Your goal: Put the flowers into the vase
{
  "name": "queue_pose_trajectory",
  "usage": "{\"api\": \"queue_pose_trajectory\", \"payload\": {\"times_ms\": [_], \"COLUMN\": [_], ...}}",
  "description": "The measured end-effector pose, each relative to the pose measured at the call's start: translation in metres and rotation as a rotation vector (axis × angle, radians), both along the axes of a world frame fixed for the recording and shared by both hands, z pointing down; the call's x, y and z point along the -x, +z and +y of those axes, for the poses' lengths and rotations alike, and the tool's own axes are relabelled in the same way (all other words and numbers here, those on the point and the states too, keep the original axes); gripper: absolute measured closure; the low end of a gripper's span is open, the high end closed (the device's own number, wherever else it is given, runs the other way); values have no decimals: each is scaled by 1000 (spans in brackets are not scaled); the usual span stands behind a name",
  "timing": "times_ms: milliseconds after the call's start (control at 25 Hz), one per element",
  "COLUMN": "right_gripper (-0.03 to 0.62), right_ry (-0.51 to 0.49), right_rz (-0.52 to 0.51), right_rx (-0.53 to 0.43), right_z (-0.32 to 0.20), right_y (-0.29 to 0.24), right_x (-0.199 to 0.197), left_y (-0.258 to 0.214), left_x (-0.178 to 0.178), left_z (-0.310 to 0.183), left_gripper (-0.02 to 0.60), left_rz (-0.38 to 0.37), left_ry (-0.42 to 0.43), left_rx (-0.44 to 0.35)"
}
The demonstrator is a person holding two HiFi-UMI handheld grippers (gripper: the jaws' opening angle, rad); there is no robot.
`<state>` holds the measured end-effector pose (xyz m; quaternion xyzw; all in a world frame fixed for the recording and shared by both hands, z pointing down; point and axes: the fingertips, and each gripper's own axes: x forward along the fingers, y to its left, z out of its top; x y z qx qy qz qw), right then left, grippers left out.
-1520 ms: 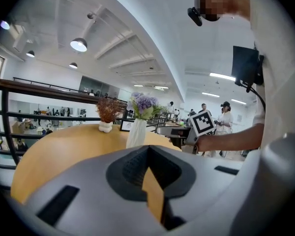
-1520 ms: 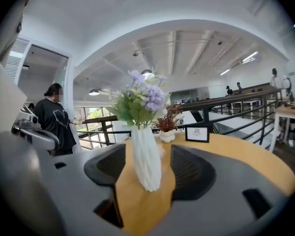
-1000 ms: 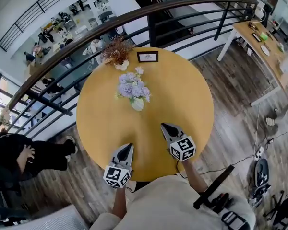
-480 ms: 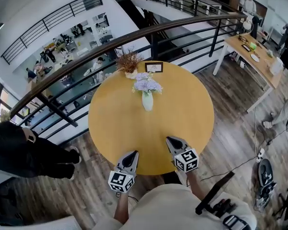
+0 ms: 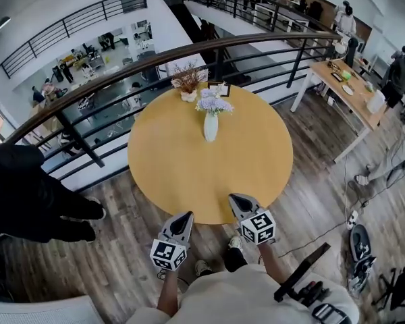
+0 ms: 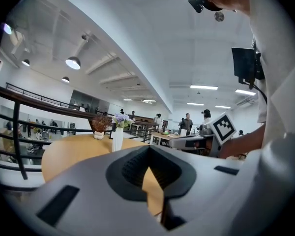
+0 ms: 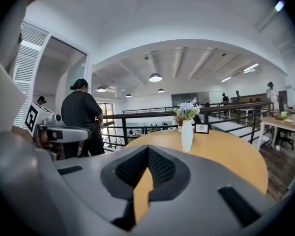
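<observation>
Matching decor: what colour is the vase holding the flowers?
White; the vase shows best in the right gripper view.

Round table (image 5: 182, 174) beside railing (image 5: 277, 35), wooden floor (image 5: 310, 187).

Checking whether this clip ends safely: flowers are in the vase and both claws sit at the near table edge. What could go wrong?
1. The vase is tall, narrow and top-heavy with flowers; a nudge from the left claw or right claw, both shut and empty, could tip it.
2. The small pot and framed card sit at the table's far edge beside the railing above an open lower floor; a toppling vase might knock them off.
</observation>
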<state>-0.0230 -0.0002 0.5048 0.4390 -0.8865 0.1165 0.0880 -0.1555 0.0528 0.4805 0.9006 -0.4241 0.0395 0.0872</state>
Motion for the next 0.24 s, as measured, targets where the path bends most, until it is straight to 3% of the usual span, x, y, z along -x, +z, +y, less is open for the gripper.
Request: {"api": "queue_pose_trajectory", "payload": {"times_ms": [240], "right_gripper": [586], "right_ry": [13], "right_rz": [7], "right_rx": [-14], "right_z": [16], "right_y": [-34], "right_x": [18], "left_y": [-25], "left_x": [21], "left_z": [18], "left_gripper": [575], "left_rz": [17], "left_ry": [1], "left_rx": [-6]}}
